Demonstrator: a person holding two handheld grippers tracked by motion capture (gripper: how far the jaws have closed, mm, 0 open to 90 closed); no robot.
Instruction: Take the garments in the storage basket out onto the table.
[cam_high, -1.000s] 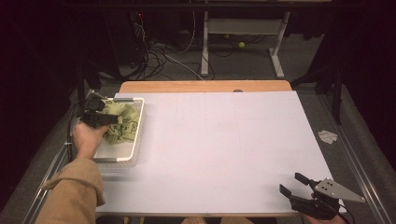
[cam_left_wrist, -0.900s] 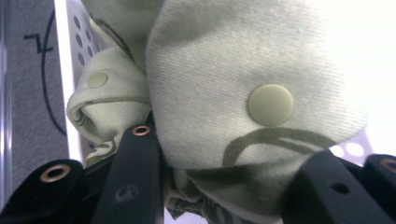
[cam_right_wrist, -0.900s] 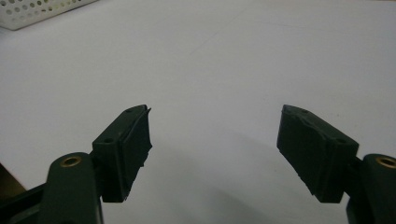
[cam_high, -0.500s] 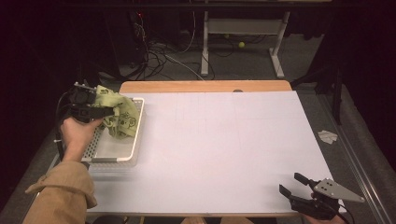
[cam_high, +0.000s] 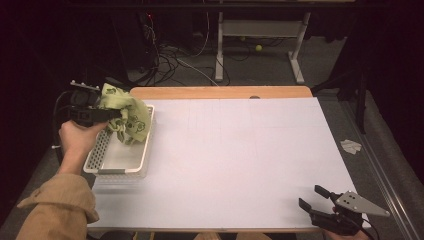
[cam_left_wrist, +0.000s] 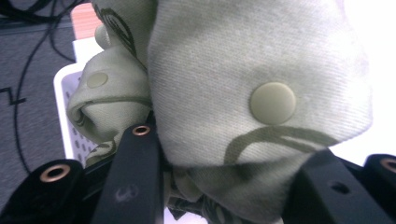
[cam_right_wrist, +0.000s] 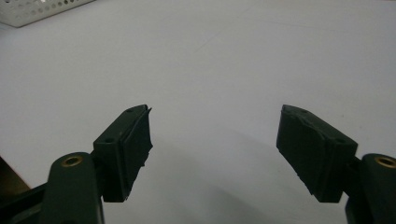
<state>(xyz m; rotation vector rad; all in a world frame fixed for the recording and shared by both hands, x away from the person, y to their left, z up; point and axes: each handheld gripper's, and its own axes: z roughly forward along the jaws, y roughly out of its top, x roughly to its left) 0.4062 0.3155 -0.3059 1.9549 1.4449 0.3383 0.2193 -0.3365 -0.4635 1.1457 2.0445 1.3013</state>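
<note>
White counter (cam_high: 240, 160): left claw (cam_high: 114, 114) clamps green snap-button garment (cam_high: 127, 117) above basket (cam_high: 120, 160); right claw (cam_high: 316, 198) open, empty. Next: carry clear, lay flat.

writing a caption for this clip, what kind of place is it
Probably a lab or recording workspace, not a home: a white-covered table stands on grey carpet, loose cables trail across the floor behind it, and the metal legs of another desk stand beyond.
</note>
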